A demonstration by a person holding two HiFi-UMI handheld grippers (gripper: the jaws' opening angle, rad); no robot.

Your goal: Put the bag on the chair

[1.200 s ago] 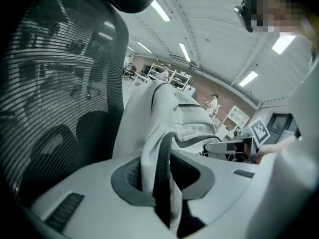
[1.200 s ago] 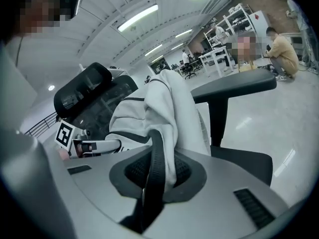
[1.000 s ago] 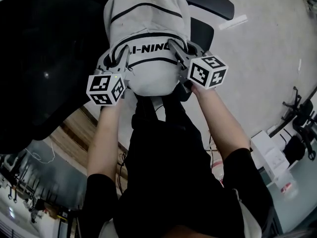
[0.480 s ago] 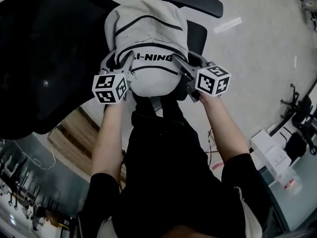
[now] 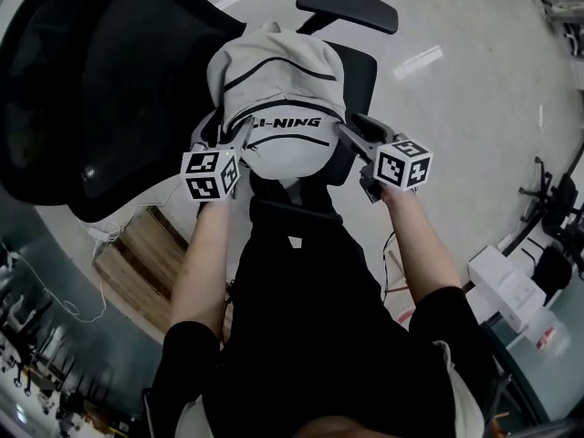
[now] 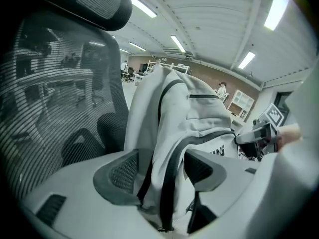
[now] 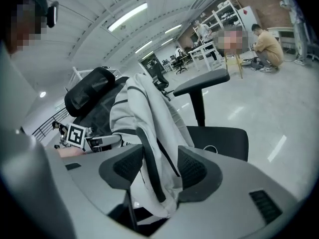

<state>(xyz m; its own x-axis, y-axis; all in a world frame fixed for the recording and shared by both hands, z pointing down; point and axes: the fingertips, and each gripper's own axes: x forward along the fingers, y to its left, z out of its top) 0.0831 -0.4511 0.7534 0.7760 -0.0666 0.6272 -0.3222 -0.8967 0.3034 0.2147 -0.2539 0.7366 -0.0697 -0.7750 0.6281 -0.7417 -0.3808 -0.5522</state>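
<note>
The light grey backpack (image 5: 278, 108) with black trim stands upright on the seat (image 5: 362, 62) of the black office chair and leans toward its mesh backrest (image 5: 100, 89). My left gripper (image 5: 230, 142) is at the bag's lower left side and my right gripper (image 5: 354, 133) at its lower right. Both have just been opening their jaws. In the left gripper view a black-edged fold of the backpack (image 6: 169, 133) hangs loosely between the open jaws of the left gripper (image 6: 162, 166). In the right gripper view the backpack's side (image 7: 149, 133) lies between the spread pads of the right gripper (image 7: 154, 166), unpressed.
The chair's armrest (image 5: 347, 7) juts out behind the bag. A wooden platform (image 5: 137, 245) lies on the floor at the left. White boxes (image 5: 506, 286) and other chairs (image 5: 557, 199) stand at the right. People (image 7: 266, 46) are far off across the room.
Both grippers' jaws have spread apart and let go of the bag's sides. Both hands have drawn back a little toward the person. The bag stays on the seat.
</note>
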